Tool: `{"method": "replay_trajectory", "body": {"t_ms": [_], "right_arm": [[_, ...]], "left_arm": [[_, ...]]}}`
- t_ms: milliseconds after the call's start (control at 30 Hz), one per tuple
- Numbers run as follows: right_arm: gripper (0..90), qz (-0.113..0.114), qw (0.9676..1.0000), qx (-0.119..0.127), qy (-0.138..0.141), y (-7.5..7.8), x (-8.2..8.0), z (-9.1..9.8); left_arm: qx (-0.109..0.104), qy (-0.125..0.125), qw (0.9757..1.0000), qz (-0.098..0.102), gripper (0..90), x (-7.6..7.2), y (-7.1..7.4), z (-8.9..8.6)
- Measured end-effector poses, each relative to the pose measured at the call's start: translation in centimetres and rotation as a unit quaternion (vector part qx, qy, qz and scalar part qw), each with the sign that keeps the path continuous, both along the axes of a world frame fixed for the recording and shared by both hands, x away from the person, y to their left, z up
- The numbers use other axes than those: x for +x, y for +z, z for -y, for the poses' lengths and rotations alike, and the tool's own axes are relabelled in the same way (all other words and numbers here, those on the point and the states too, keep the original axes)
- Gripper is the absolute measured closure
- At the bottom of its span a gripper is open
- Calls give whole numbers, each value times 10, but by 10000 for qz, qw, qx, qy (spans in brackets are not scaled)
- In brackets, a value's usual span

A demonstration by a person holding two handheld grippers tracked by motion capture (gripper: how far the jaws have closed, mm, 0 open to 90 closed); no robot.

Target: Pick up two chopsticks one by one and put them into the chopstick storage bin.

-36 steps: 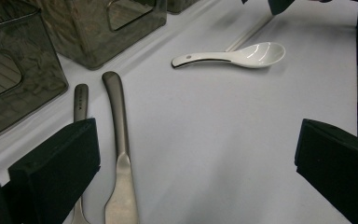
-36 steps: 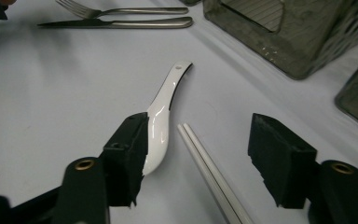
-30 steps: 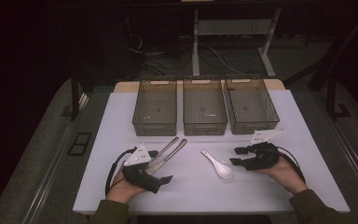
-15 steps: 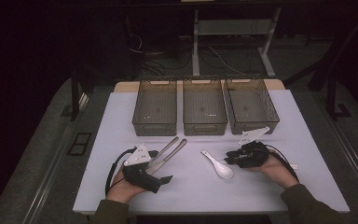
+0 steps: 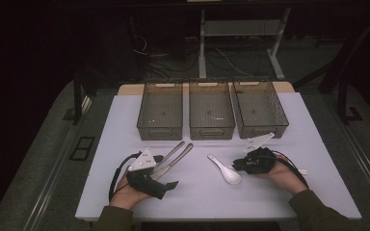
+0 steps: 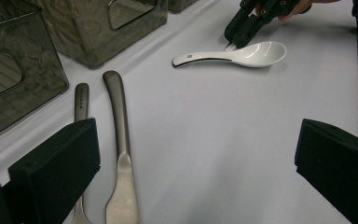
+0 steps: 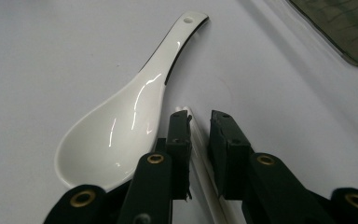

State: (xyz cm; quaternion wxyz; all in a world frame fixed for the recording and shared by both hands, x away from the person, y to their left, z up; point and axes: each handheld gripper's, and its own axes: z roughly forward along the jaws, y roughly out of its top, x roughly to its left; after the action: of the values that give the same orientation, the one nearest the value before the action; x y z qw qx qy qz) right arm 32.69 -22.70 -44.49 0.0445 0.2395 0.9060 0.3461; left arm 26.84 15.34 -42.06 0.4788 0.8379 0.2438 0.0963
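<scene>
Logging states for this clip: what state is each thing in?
left claw, open wide, holding nothing.
right claw, jaws just been closing, narrow, astride white stick, not yet pressing it.
white spoon, lying bowl-up.
metal utensils, lying flat, side by side.
three bins, upright, open-topped.

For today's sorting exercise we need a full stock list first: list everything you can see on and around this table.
table: one, white, bears everything.
bins: three, smoky clear, in a row at the far edge.
metal utensils: two, grey, side by side by the left gripper.
spoon: one, white ceramic, mid-table beside the right gripper.
thin stick: one, white, between the right gripper's jaws.
left gripper: one, black, jaws wide open.
right gripper: one, black, jaws have just been closing around the stick, with a gap left.
hands: two, at the near edge.
</scene>
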Motion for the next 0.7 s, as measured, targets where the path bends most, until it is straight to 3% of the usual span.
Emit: {"method": "replay_trajectory", "body": {"t_ms": [300, 700], "right_arm": [[787, 28, 10000, -14, 38, 0, 1, 0], [796, 200, 9994, -81, -262, 0, 23, -1]], "left_arm": [[-1, 1, 10000, -7, 0, 0, -1, 1], [-1, 0, 10000, -11, 0, 0, 0, 0]]}}
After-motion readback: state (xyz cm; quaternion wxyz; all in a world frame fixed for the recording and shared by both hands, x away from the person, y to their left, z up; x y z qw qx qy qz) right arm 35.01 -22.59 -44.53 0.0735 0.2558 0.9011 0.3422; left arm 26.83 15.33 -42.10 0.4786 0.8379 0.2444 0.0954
